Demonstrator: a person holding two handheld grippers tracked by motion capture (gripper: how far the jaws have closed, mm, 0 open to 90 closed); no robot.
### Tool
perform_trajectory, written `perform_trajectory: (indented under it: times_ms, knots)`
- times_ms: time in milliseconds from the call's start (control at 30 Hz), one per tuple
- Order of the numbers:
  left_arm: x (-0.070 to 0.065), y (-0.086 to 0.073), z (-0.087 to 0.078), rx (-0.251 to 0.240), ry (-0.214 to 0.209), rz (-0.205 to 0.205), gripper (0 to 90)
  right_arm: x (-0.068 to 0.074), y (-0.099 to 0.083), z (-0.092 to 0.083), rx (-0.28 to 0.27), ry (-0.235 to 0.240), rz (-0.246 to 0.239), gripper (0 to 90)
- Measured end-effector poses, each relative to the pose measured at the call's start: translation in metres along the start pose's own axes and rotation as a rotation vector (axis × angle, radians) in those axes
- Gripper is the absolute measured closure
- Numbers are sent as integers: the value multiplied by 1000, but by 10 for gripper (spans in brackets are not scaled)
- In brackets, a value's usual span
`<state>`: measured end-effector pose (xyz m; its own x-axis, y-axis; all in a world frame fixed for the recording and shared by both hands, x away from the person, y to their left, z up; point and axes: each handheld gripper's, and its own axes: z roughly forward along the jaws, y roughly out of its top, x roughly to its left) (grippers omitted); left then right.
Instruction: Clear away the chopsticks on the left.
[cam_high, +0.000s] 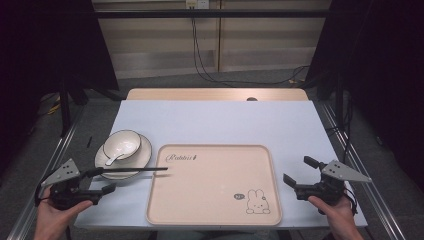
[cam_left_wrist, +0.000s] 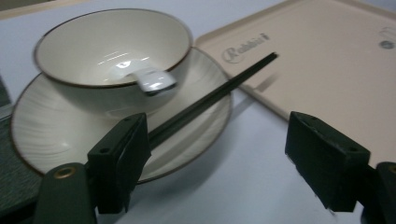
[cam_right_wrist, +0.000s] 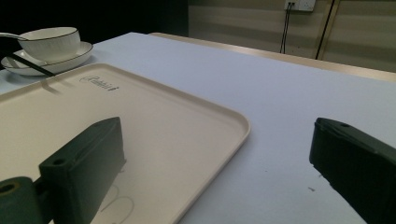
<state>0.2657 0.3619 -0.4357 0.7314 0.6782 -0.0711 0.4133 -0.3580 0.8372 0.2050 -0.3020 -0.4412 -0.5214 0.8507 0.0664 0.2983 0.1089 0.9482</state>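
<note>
spoon: handle end blurry
chopstick: near end hidden behind the jaw
plate: rim cut off at the left edge

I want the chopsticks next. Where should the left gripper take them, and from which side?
Grip the chopsticks near their left end, where they lie across the plate beside the bowl. That end sits raised on the plate's rim, so a jaw can likely get under it. Come from the left along their length: the open left gripper already has that end at its left jaw.
</note>
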Motion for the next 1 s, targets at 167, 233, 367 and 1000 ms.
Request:
perform_trajectory:
  times_ms: [167, 233, 367, 1000]
  knots:
    - [20, 0, 10, 71, 7, 3, 356, -1, 0, 1, -2, 5, -9, 29]
    - [22, 2, 14, 90, -5, 17, 443, 0, 0, 1, 0, 8, -9, 29]
    - [23, 7, 19, 120, 9, 72, 533, 0, 0, 1, 2, 10, -11, 29]
    - [27, 12, 30, 142, -16, 162, 663, 0, 0, 1, 7, 6, -1, 29]
